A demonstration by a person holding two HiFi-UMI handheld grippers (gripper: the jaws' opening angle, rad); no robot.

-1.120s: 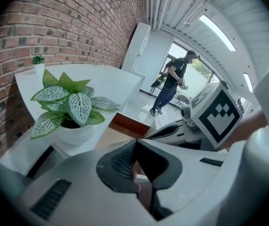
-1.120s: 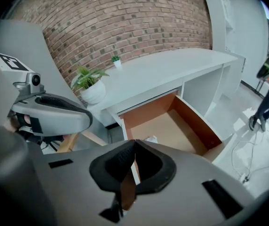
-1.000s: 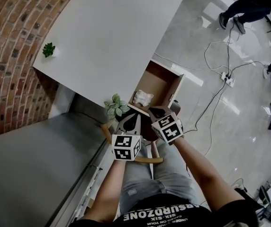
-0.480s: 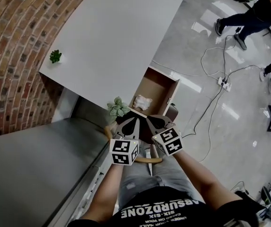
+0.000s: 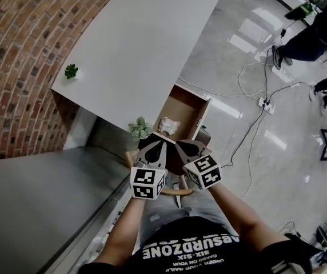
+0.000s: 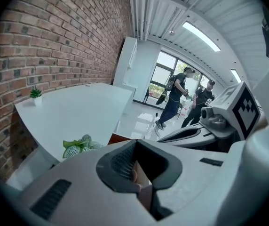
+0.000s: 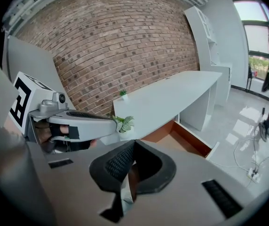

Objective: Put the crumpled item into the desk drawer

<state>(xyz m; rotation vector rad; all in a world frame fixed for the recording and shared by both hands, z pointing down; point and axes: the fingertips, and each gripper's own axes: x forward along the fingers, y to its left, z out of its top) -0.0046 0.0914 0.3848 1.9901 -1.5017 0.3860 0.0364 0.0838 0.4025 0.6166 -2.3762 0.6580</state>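
Note:
The crumpled white item [image 5: 170,125] lies inside the open wooden drawer [image 5: 204,111] under the white desk [image 5: 140,44]. Both grippers hover side by side just short of the drawer's near end, above my lap. My left gripper [image 5: 154,144] has its jaws together with nothing between them, and in the left gripper view its dark pads [image 6: 125,166] meet. My right gripper [image 5: 182,146] is shut and empty too. The right gripper view looks over its closed jaws into the drawer [image 7: 184,138], with the left gripper [image 7: 78,121] beside it.
A small leafy plant [image 5: 140,128] stands at the desk's front corner beside the drawer, and another [image 5: 71,71] sits near the brick wall [image 5: 20,50]. A wooden chair frame [image 5: 172,192] is below the grippers. Cables and a power strip [image 5: 263,103] lie on the floor; people [image 5: 306,39] stand far right.
Both grippers have risen and drawn back from the drawer, staying shut. The crumpled item stays in the drawer. The head view has shifted, showing more of the desk.

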